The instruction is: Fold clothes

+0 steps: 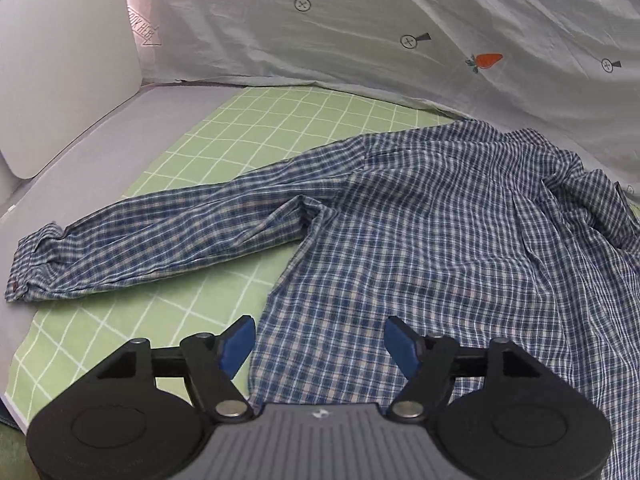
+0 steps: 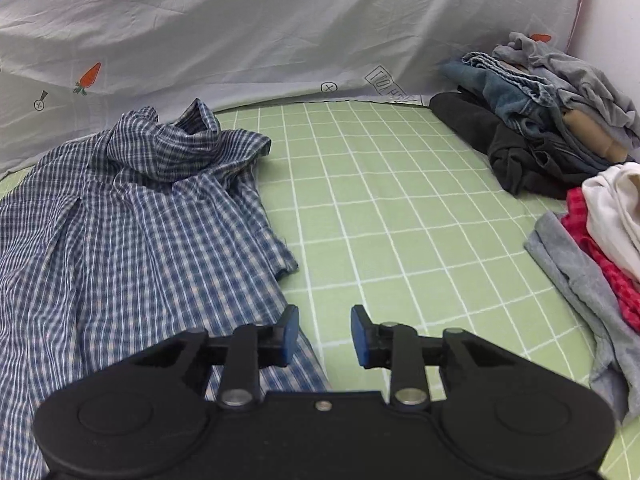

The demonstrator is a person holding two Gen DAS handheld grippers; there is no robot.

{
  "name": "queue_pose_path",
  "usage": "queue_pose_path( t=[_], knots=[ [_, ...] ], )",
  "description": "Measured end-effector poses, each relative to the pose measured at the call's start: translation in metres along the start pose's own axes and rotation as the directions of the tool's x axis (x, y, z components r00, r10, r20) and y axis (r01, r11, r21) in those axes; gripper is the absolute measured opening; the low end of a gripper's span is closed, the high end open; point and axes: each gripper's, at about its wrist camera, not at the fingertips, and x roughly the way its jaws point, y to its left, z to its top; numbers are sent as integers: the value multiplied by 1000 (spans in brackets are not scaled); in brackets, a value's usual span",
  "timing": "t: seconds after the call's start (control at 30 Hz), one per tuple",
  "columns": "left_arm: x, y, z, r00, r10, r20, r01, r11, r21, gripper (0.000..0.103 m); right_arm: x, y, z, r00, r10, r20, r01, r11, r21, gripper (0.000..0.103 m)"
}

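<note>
A blue and white checked shirt (image 1: 420, 232) lies spread on the green grid cloth (image 1: 248, 128), one long sleeve (image 1: 152, 240) stretched out to the left. Its collar and other side are bunched up (image 2: 176, 140) in the right wrist view. My left gripper (image 1: 320, 344) hovers over the shirt's near hem, open, nothing between its blue pads. My right gripper (image 2: 324, 334) stands open over the shirt's right edge (image 2: 280, 256) and the green cloth, gripping nothing.
A pale printed sheet (image 1: 360, 40) hangs behind the table. At the right lie a pile of jeans and dark and grey clothes (image 2: 540, 112) and another of white, red and grey clothes (image 2: 600, 240). A white panel (image 1: 60, 80) stands at the left.
</note>
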Motion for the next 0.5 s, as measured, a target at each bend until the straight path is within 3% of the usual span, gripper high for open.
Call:
queue_pose_path(
  t=[0.13,0.27,0.33,0.37,0.4,0.5],
  knots=[
    [38,-34,21,997,-61,-41,64,996,64,73,40,22,28,1000,23,0,-23,1000,-3,29],
    [70,-61,40,995,-51,-87,63,988,141,73,76,35,49,999,20,-49,-21,1000,-12,29],
    [82,-71,46,993,-56,-102,74,982,176,73,88,40,54,997,25,-67,-28,999,-43,21],
    [86,-74,48,993,-55,-105,75,978,194,73,91,42,56,998,31,-63,-35,997,-68,9],
    [90,-77,48,993,-46,-105,67,976,206,73,94,44,58,998,37,-59,-42,995,-93,2],
    [100,-80,50,993,-26,-116,47,982,182,76,98,45,69,999,-28,-20,24,984,-176,0]
  ],
)
